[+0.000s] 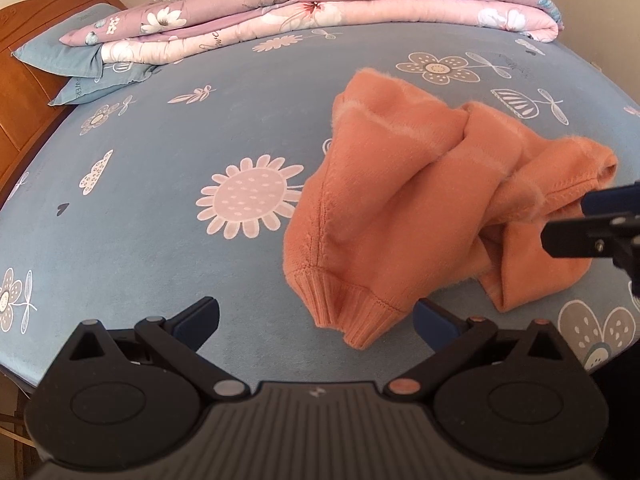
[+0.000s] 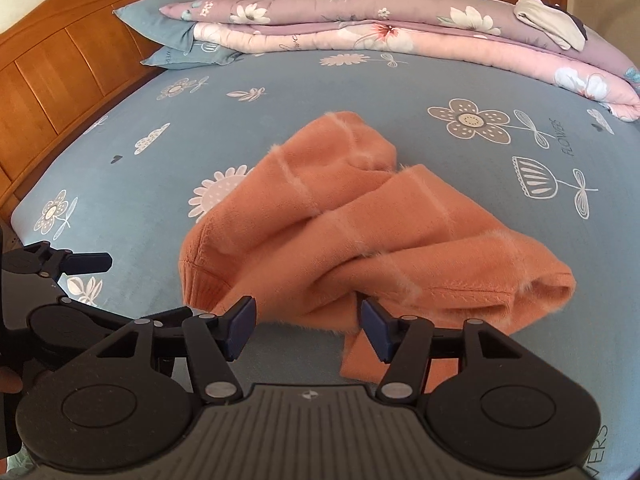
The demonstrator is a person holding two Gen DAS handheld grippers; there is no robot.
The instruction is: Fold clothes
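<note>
The orange sweater [image 2: 340,240] lay bunched on the blue flowered bedsheet [image 2: 280,92], toward the near edge of the bed — not spread flat, but heaped in thick overlapping folds, with a ribbed cuff or hem [image 1: 352,312] hanging closest to the left wrist camera. It looked like the start of the job rather than the end: nothing about the heap read as a finished fold, and it would probably need to be pulled out flat first.

The right gripper [image 2: 308,324] hovered just at the near edge of the fabric with its jaws apart; a little of the fuzzy knit showed between the pads, but they did not press on it, so nothing was held. The left gripper [image 1: 316,320] also stood wide apart and empty, low over the sheet beside the ribbed end. That placement — one tool at each near corner of the heap — suited a two-handed lift or tug.

Farther back, a folded pink and lilac quilt [image 2: 380,32] ran along the far side, blue pillows [image 2: 176,28] sat against the wooden headboard [image 2: 60,64], and a pale garment [image 2: 548,24] rested on the quilt, well apart from the work.
</note>
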